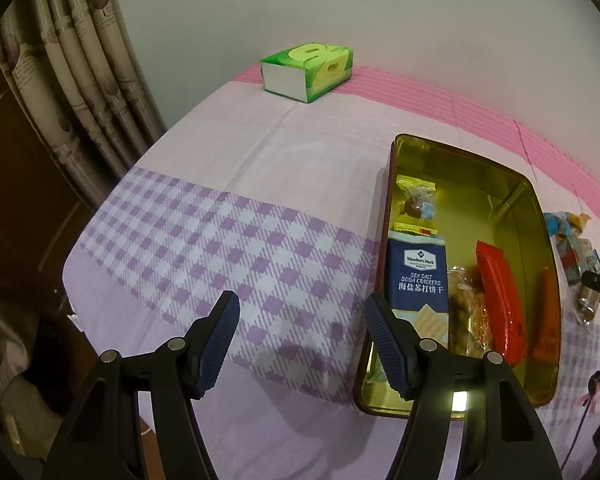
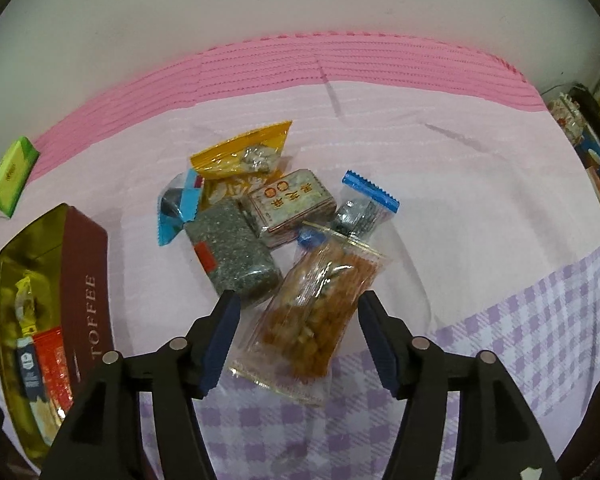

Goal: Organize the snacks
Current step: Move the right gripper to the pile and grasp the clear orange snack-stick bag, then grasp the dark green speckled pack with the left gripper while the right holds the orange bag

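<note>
The dark blue cracker packet (image 1: 418, 280) inside the tin reads "Member's Mark", then "SEA SALT SODA CRACKERS", with a line of Chinese characters beneath. The tin's (image 2: 90, 280) dark red outer wall carries "TOFFEE" in pale letters. A small wrapped block (image 2: 294, 200) bears Chinese characters, too blurred to read.

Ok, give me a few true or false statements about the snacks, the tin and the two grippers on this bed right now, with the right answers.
1. The gold-lined maroon toffee tin is lidless. True.
2. The navy soda cracker packet lies outside the tin. False: inside it.
3. The right gripper is clamped on the clear packet of orange-brown snack. False: open, astride it.
4. The left gripper holds nothing. True.
5. The green tissue pack sits in the tin. False: on the bedsheet.
</note>
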Demonstrator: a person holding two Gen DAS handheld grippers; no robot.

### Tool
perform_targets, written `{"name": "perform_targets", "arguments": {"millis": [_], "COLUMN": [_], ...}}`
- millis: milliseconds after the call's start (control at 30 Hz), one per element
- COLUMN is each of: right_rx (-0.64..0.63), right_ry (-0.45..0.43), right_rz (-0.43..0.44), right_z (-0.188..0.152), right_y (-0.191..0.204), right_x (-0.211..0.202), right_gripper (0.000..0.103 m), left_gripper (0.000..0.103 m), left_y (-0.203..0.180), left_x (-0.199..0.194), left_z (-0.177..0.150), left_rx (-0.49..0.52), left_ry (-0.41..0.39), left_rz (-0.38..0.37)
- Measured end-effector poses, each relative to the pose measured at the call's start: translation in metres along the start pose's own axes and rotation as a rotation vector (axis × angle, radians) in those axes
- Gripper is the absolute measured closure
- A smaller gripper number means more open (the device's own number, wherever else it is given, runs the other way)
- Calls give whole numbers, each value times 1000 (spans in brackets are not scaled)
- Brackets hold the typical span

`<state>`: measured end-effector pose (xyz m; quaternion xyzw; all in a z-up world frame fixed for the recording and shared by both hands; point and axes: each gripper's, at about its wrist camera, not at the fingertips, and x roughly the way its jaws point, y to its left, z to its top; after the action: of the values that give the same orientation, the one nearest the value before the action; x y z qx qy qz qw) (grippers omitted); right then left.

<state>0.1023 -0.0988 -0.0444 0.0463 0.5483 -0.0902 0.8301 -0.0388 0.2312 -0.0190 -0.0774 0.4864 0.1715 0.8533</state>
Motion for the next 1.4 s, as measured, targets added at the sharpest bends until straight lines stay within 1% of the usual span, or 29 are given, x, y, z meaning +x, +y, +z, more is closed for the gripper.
{"name": "perform_targets", "arguments": {"millis": [167, 300, 500, 600, 667, 733, 867, 1133, 1200, 1300, 1333, 1400], "right_rx": [-10, -8, -8, -13, -24, -38, -63, -132, -159, -195, -193, -182], "right_ry": [-6, 20, 15, 9, 2, -3, -14, -23, -36, -62, -67, -72], "right_rz": [-21, -26, -38, -25, -18, -8, 9, 59, 77, 81, 95, 98], "right_z": [-4, -9, -6, -7, -7, -7, -13, -29, -35, -40, -41, -41], "right_y": [-1, -2, -1, -2, -4, -4, -5, -23, -30, -44, -52, -65], "right_x": [1, 9, 18, 20, 21, 19, 16, 10, 7, 5, 4, 3], "right_gripper": [44, 44, 45, 50, 56, 65, 66, 66, 66, 66, 66, 66], "left_gripper": [37, 37, 37, 36, 36, 36, 36, 35, 35, 35, 35, 35], "left_y": [0, -1, -2, -2, -3, -3, -4, -5, -5, -6, -7, -9], "left_x": [0, 1, 1, 1, 1, 1, 1, 1, 1, 1, 1, 0], "left_z": [0, 0, 0, -1, 0, -1, -1, -2, -3, -3, -2, -2], "left_rx": [-2, 2, 4, 3, 3, 7, 4, 14, 20, 27, 30, 35], "left_ry": [1, 2, 3, 3, 3, 3, 3, 2, 1, 2, 2, 1], "left_rz": [0, -1, 1, 0, 0, 0, 2, 5, 9, 16, 17, 21]}}
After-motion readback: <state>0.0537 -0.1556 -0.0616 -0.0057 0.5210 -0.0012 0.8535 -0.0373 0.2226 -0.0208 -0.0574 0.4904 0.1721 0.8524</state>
